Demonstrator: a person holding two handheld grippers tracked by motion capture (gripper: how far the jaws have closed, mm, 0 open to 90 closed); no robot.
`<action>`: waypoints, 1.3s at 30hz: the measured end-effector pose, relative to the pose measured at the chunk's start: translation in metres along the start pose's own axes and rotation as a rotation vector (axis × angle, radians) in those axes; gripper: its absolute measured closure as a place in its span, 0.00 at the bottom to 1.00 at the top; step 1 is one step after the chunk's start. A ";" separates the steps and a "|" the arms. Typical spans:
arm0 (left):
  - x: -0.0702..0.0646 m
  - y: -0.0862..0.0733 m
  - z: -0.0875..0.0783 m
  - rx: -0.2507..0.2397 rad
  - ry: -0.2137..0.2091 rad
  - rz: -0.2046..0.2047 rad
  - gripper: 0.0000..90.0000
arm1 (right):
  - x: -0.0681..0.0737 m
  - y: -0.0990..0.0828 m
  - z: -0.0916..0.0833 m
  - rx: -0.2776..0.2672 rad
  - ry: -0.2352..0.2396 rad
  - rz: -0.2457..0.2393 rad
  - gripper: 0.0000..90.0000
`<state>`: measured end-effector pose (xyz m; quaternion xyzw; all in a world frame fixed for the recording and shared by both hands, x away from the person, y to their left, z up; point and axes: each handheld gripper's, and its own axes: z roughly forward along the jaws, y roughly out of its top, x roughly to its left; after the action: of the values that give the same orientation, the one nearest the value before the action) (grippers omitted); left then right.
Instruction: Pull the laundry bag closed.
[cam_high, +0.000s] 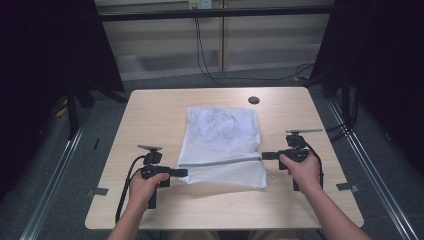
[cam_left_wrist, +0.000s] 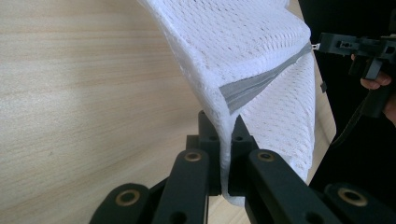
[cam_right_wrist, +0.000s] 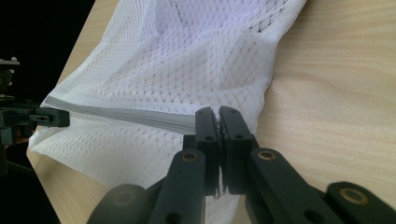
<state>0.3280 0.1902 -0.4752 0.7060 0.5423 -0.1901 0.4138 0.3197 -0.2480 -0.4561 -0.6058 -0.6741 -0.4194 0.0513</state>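
Your left gripper (cam_high: 183, 172) pinches the left end of the mesh bag (cam_high: 225, 145) at its grey zipper (cam_high: 220, 162), and your right gripper (cam_high: 265, 156) clamps the zipper's other end. The bag lies mid-table (cam_high: 150, 115), its near part stretched between them toward the front edge.

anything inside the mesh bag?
A white, crumpled shape shows through the mesh bag in its far half; what it is cannot be told. The near half looks flat. The table lies underneath.
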 end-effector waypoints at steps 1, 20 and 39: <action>0.000 0.000 0.000 -0.005 0.000 -0.005 0.99 | 0.000 0.000 0.000 0.001 0.002 0.001 0.97; 0.000 0.000 0.000 -0.009 0.005 -0.001 0.99 | -0.001 0.000 -0.003 -0.004 -0.018 -0.008 0.97; -0.003 -0.001 -0.006 -0.012 0.005 0.040 0.84 | -0.002 -0.001 -0.005 -0.018 -0.071 -0.070 0.96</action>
<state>0.3248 0.1927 -0.4701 0.7146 0.5304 -0.1767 0.4204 0.3171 -0.2526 -0.4543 -0.5970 -0.6923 -0.4053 0.0072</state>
